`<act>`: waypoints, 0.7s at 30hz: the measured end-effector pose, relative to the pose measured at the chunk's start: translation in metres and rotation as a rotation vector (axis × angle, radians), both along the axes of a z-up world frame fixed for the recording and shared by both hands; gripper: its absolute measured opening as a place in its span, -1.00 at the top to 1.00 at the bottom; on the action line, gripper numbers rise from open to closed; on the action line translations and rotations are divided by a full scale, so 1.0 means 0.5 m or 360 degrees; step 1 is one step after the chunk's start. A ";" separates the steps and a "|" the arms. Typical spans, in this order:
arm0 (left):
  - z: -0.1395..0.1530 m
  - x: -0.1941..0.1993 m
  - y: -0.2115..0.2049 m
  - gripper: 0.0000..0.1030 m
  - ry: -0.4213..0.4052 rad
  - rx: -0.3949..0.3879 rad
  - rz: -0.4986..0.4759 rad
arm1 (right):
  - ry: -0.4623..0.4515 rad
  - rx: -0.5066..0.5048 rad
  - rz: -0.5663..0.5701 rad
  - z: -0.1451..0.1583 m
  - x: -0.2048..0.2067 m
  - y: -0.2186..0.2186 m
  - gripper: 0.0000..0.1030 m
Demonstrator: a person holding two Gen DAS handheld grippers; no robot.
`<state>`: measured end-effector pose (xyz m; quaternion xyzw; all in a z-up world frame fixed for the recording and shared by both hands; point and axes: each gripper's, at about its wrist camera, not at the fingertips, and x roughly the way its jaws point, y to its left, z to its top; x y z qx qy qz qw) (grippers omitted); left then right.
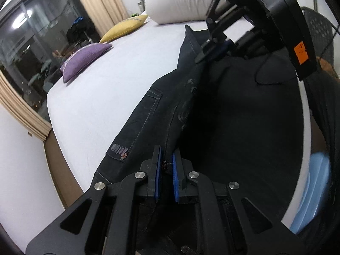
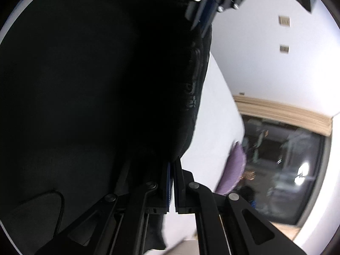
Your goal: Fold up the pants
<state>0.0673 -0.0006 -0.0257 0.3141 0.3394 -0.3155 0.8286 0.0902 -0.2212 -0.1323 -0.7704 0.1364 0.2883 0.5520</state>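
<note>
Dark denim pants (image 1: 170, 106) lie along the near edge of a white bed (image 1: 119, 78), folded lengthwise, with a back pocket and a brand patch showing. My left gripper (image 1: 166, 159) is shut on the waistband edge near a rivet. My right gripper (image 1: 209, 50) is at the far end of the pants, shut on the raised fabric edge. In the right wrist view the right gripper (image 2: 173, 165) pinches the pants (image 2: 106, 95), which fill most of that view, and the left gripper (image 2: 205, 19) holds the far end.
A purple cushion (image 1: 85, 60), a yellow cushion (image 1: 125, 28) and a white pillow (image 1: 182, 2) lie on the bed's far side. A dark window (image 1: 36, 42) with beige curtains is on the left. A black mesh chair (image 1: 318, 27) stands at the right.
</note>
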 end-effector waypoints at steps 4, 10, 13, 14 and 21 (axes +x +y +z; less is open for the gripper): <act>0.010 -0.018 0.006 0.84 -0.0015 -0.0005 -0.0032 | -0.0065 -0.0034 0.0064 0.015 -0.024 0.005 0.94; 0.010 -0.057 0.003 0.84 -0.0026 0.0067 -0.0169 | -0.0033 -0.0130 0.0156 0.009 -0.031 0.001 0.94; -0.008 -0.076 -0.005 0.84 0.0000 0.0128 -0.0241 | 0.0013 -0.0159 0.0174 -0.002 -0.078 0.000 0.94; -0.016 -0.082 -0.004 0.84 0.0020 0.0141 -0.0265 | 0.0039 -0.0181 0.0192 -0.011 -0.091 -0.001 0.94; -0.074 -0.146 -0.022 0.84 0.0122 0.0219 -0.0398 | 0.0185 -0.0226 0.0187 -0.052 -0.104 0.002 0.94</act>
